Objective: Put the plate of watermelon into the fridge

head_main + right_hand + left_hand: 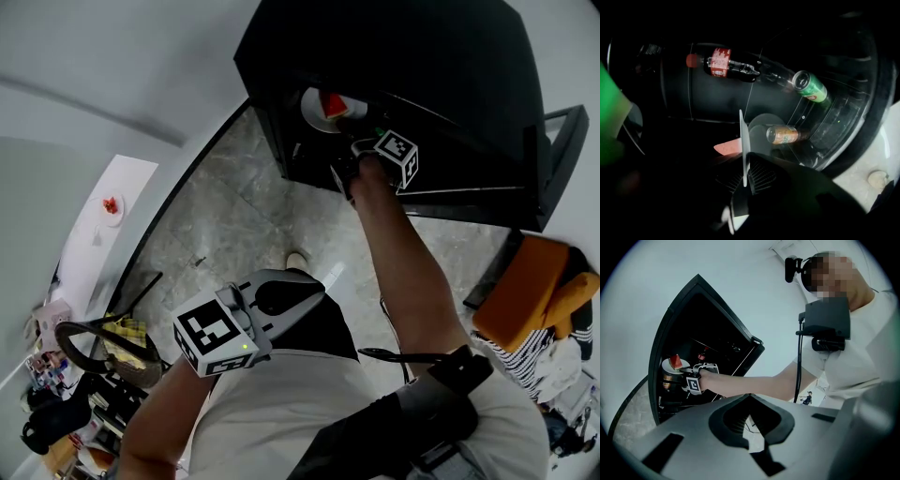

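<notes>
Dark fridge (422, 56) interior surrounded the right tool (744, 174), clenched on the plate (742, 140) rim, watermelon (726, 147) just beyond it; left tool (749, 399) clenched, empty.

In the dark, a dark plastic cola bottle with red cap and red label (724, 65); a green metal can (810, 86) and an orange metal can (783, 134) near each other, apart from the bottle. Underfoot, grey marbled stone floor (225, 234). At the left, a white countertop (127, 178) bearing a small white plate with a red piece (111, 206); at the right, an orange padded seat (525, 291).
</notes>
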The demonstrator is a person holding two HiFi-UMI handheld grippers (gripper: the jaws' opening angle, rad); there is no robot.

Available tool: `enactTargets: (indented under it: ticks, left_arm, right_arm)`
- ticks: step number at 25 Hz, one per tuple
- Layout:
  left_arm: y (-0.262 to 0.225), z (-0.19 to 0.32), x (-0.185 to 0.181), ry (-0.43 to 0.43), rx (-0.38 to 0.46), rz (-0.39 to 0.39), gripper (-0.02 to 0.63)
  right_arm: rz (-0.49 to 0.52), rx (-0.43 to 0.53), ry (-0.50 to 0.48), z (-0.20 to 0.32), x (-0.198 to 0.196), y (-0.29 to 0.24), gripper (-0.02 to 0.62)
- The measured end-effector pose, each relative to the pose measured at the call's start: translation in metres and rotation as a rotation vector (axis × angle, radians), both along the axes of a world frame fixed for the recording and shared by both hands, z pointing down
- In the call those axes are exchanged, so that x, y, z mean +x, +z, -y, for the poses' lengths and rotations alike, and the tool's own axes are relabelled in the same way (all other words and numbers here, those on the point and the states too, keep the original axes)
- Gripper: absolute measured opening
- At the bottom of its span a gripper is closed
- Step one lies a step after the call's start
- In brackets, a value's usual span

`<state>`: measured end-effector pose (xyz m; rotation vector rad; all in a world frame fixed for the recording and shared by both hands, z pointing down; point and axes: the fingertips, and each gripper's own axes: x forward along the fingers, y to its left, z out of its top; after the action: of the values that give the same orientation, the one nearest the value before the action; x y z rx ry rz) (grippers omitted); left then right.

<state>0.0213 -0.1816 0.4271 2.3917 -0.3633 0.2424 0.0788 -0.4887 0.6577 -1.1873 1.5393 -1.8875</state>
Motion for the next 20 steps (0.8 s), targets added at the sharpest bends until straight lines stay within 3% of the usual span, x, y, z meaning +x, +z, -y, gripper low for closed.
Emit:
enactTargets:
  ticks: [11,14,20]
  left_arm:
    - [-0.003,0.0,0.001,-0.003,-0.021,-0.011,0.011]
    - [-0.005,-0.001,0.001,-0.009,-0.033,-0.026,0.011]
    - [-0.009,-0.002,0.003,-0.015,-0.044,-0.039,0.011]
  right_arm:
    - [-0.006,-0.076,-0.023,0.01,-0.002,0.004,0.038]
    - [0.017,-0.071,-0.011,0.015,0.0,0.001,0.135]
    - [0.036,-0.086,0.006,0.015,0.0,-0.005,0.236]
